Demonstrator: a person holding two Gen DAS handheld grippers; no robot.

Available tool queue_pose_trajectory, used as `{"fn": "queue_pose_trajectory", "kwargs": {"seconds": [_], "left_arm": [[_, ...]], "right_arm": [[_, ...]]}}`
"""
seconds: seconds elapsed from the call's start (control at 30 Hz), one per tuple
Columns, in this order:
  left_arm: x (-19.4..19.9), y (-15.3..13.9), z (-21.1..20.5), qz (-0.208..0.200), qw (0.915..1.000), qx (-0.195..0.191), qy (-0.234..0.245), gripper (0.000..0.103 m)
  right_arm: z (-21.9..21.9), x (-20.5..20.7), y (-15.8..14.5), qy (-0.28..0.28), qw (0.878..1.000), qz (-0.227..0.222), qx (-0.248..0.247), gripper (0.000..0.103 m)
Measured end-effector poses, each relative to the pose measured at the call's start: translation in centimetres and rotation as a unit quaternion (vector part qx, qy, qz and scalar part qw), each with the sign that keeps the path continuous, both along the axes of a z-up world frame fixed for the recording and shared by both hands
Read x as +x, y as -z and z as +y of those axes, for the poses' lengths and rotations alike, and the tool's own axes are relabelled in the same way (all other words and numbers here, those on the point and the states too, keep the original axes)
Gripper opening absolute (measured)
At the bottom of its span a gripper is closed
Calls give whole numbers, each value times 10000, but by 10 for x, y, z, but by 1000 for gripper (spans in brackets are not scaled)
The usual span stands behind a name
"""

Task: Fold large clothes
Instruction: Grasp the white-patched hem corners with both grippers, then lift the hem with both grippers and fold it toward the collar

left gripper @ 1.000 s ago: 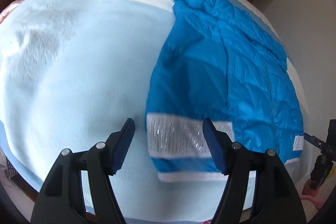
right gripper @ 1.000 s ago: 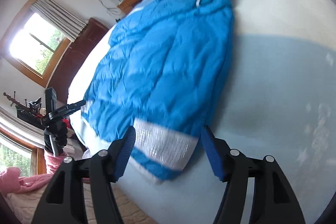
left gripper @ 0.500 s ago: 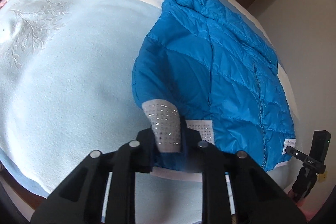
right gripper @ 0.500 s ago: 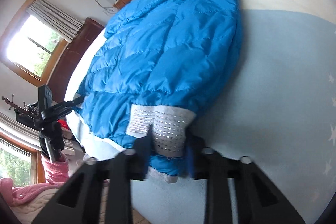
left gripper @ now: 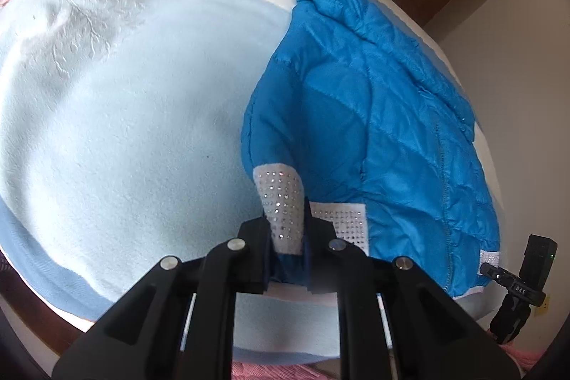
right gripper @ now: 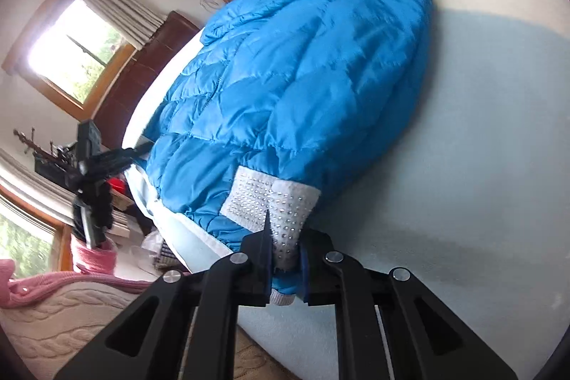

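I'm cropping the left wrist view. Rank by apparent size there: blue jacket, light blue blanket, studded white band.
1. light blue blanket
2. blue jacket
3. studded white band, enlarged by nearness, pinched in the left gripper

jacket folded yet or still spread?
Spread: the jacket lies full length on the bed; only its hem band is pinched up.

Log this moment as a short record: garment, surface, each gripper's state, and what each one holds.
garment: blue puffer jacket, lying spread on the bed
surface: light blue blanket
left gripper: shut on the jacket's studded white hem band, pinched into an upright fold
right gripper: shut on the studded hem band at a hem corner
collar: at the far end from both grippers
fold progress: no fold yet visible
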State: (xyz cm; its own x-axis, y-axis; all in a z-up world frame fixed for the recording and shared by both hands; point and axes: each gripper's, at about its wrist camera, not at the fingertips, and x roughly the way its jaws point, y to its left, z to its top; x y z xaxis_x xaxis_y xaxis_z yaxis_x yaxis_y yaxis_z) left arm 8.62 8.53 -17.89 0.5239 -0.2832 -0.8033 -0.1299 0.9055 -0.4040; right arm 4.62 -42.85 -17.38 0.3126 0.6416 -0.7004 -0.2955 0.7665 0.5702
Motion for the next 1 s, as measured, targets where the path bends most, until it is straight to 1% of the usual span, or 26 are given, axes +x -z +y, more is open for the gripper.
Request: {"fn": "queue_pose_trajectory", "kwargs": {"seconds": [0.17, 0.23, 0.37, 0.4, 0.5, 0.6, 0.7, 0.83, 0.9, 1.0], "left_arm": [[2, -5, -4, -66, 10000, 65, -13, 11], [-1, -13, -2, -195, 9998, 13, 3, 11], [1, -50, -1, -722, 9968, -299, 180, 11], [5, -62, -3, -873, 9951, -382, 253, 11], [22, -90, -8, -1137, 9916, -482, 386, 11], [46, -116, -15, -1408, 9876, -483, 508, 11], [78, -136, -19, -1571, 9841, -595, 581, 11], [121, -155, -23, -1700, 9810, -717, 597, 11], [150, -161, -26, -1723, 9800, -811, 582, 11], [196, -166, -31, -1717, 9793, -899, 591, 11]], "right_arm": [[-1, 0, -2, 14, 10000, -25, 46, 11], [-6, -1, -10, 11, 9998, -82, 182, 11], [-15, 2, -45, -48, 9980, -490, 403, 10], [-18, 5, -59, -50, 9968, -661, 442, 10], [-22, 18, -90, -5, 9941, -980, 465, 10], [-29, 35, -117, 62, 9916, -1205, 474, 10], [-38, 57, -136, 153, 9906, -1239, 558, 10], [-46, 97, -158, 322, 9897, -1197, 720, 10], [-47, 124, -167, 424, 9894, -1117, 831, 10], [-55, 164, -170, 598, 9889, -919, 1007, 10]]}}
